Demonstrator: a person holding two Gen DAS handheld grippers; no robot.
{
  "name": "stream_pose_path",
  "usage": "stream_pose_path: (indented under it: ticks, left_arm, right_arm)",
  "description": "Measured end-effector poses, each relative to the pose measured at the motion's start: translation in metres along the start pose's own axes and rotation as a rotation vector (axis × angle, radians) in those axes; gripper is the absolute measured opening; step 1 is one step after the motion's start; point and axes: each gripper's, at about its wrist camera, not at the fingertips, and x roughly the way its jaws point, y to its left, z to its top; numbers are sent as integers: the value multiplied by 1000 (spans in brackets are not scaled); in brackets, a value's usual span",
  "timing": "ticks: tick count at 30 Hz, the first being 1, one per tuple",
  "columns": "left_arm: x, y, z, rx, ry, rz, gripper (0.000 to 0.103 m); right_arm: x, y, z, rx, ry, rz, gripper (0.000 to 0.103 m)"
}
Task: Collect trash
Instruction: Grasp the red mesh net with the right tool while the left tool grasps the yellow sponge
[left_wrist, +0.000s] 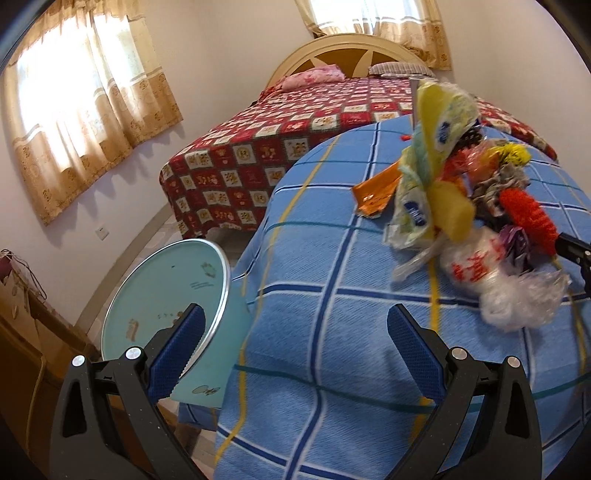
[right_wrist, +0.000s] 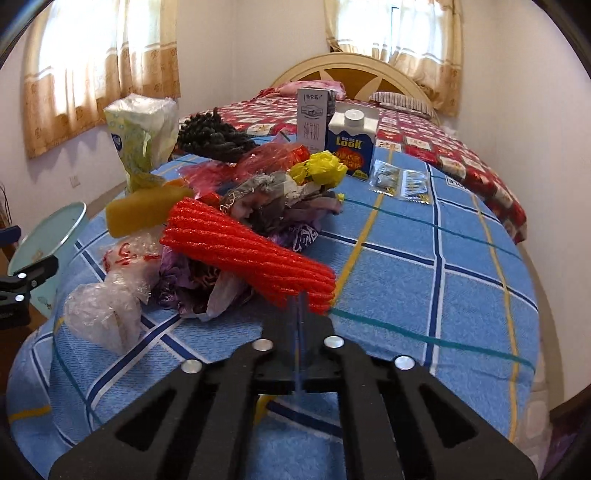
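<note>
Two grippers are in play, and I read them differently. My left gripper (left_wrist: 295, 354) is spread wide and holds nothing, hanging over the near edge of the blue checked tabletop (left_wrist: 332, 332), with the pale-green bin (left_wrist: 166, 295) just to its left, below the tabletop edge. I judge I am keeping that side free so it can steady or tilt the bin toward the pile.

My right gripper (right_wrist: 301, 306) has its fingers brought together, tips touching the near end of the red ribbed sleeve (right_wrist: 251, 251). Whether it has pinched a strand of the sleeve or is simply clenched against it, I cannot tell.

The trash lies heaped on the tabletop, all of it to the right of the bin: the red sleeve on top, a yellow sponge (right_wrist: 147, 212) and a tissue pack wrapper (right_wrist: 136, 136) on the side nearest the bin, clear crumpled plastic (right_wrist: 107, 310) at the near edge, a yellow bag (right_wrist: 319, 170) and grey rag (right_wrist: 266, 195) further from the bin. Two cartons (right_wrist: 351, 147) stand upright beyond the pile, with small sachets (right_wrist: 402, 181) flat beside them.

The heap sits close to the bin side, which I judge makes a push or short carry over the edge the sensible route.
</note>
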Motion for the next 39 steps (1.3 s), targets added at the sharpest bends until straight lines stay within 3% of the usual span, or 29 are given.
stream_pose_path:
  ticks: [8, 9, 10, 11, 13, 17, 20, 21, 22, 24, 30, 33, 39]
  left_arm:
    - [-3, -17, 8, -5, -10, -31, 97]
    - [-2, -17, 9, -6, -6, -30, 97]
    - [0, -16, 8, -6, 1, -26, 97]
    - [2, -13, 8, -7, 6, -19, 97]
    - [8, -6, 7, -17, 17, -5, 97]
    - [16, 10, 7, -51, 36, 10, 97]
    - [16, 13, 8, -62, 33, 8, 97]
    - [14, 13, 9, -64, 29, 0, 97]
    - [13, 12, 9, -63, 25, -6, 97]
    - [10, 10, 10, -59, 17, -20, 97]
    - [2, -6, 16, -44, -12, -68, 96]
    - [-3, -16, 21, -38, -25, -94, 95]
    - [-6, -40, 35, -18, -40, -147, 80]
  right_arm:
    - [-21, -16, -1, 37, -18, 31, 4]
    - [-21, -17, -2, 35, -20, 41, 28]
    - [-21, -16, -2, 17, -26, 41, 67]
    - [-23, -14, -2, 5, -41, 23, 75]
    - [-22, -11, 0, -32, -60, -9, 72]
    - [-1, -9, 7, -58, -10, -4, 63]
    - [11, -7, 13, -73, 13, 7, 52]
    - [14, -6, 13, -78, 21, 17, 38]
    - [20, -5, 14, -85, 45, 44, 17]
    - [24, -6, 12, -72, 63, 68, 10]
    - [-3, -11, 8, -29, 11, 69, 8]
    - [-18, -26, 8, 29, 2, 4, 8]
    - [-23, -63, 1, 101, 10, -110, 8]
